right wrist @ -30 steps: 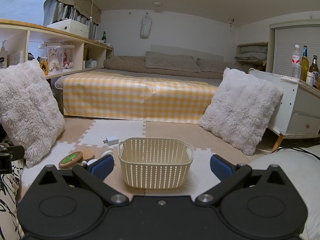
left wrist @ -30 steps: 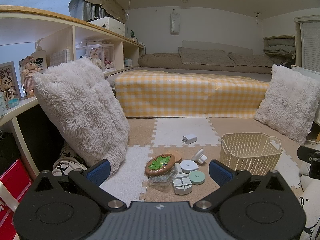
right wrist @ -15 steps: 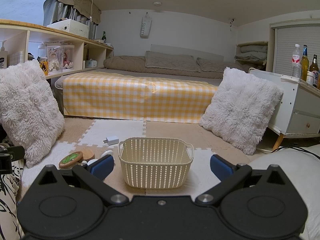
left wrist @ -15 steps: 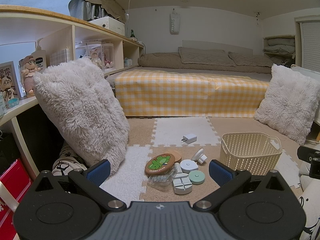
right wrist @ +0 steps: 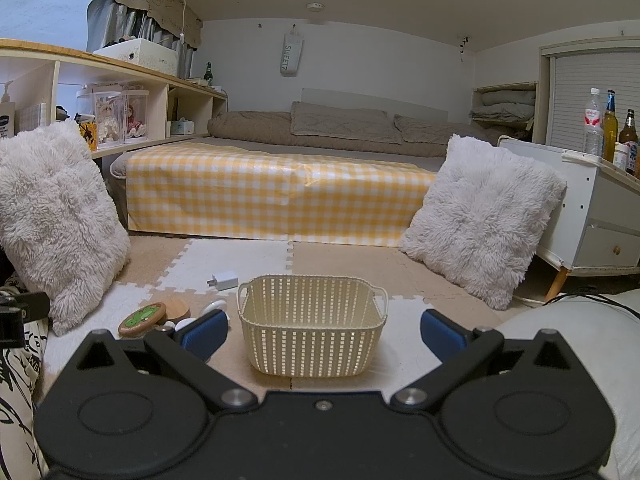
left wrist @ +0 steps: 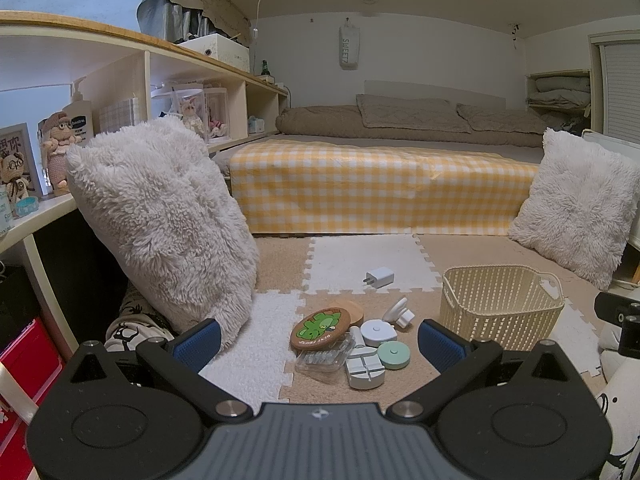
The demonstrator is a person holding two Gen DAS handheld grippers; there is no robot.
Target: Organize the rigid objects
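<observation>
Nothing moved; both claws, left claw (left wrist: 319, 339) and right claw (right wrist: 323, 330), gape empty; wall pouch (right wrist: 292, 55) reads, probably, "SWEETZ".

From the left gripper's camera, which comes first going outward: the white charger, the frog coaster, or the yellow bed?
1. Frog coaster, just ahead between the left gripper's fingers.
2. Charger, farther out on the white mat.
3. Bed, at the back.
</observation>
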